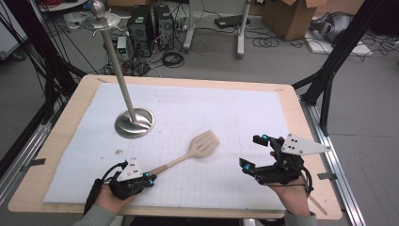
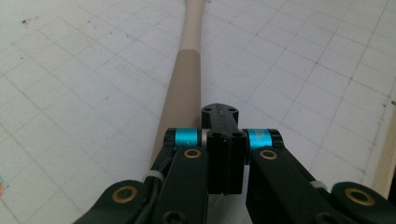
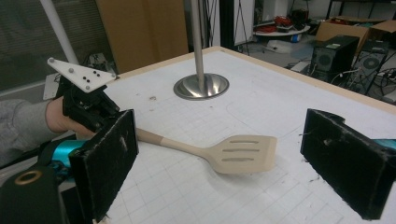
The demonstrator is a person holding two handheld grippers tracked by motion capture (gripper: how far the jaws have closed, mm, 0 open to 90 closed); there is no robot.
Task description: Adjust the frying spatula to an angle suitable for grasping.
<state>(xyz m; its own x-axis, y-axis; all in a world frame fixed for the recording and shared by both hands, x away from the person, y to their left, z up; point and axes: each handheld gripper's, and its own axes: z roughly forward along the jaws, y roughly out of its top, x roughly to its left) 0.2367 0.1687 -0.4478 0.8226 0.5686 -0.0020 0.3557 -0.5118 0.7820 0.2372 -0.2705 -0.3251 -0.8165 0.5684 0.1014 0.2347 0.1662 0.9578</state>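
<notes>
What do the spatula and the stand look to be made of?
Spatula: matte beige head and tan handle, uniform colour, likely silicone or plastic, possibly a wood handle.
Stand: brushed metal, probably steel; the round base shows reflections.

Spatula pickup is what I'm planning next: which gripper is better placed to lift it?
Left. The left gripper sits shut at the spatula handle's end, while the right gripper hangs open, apart from it.
</notes>
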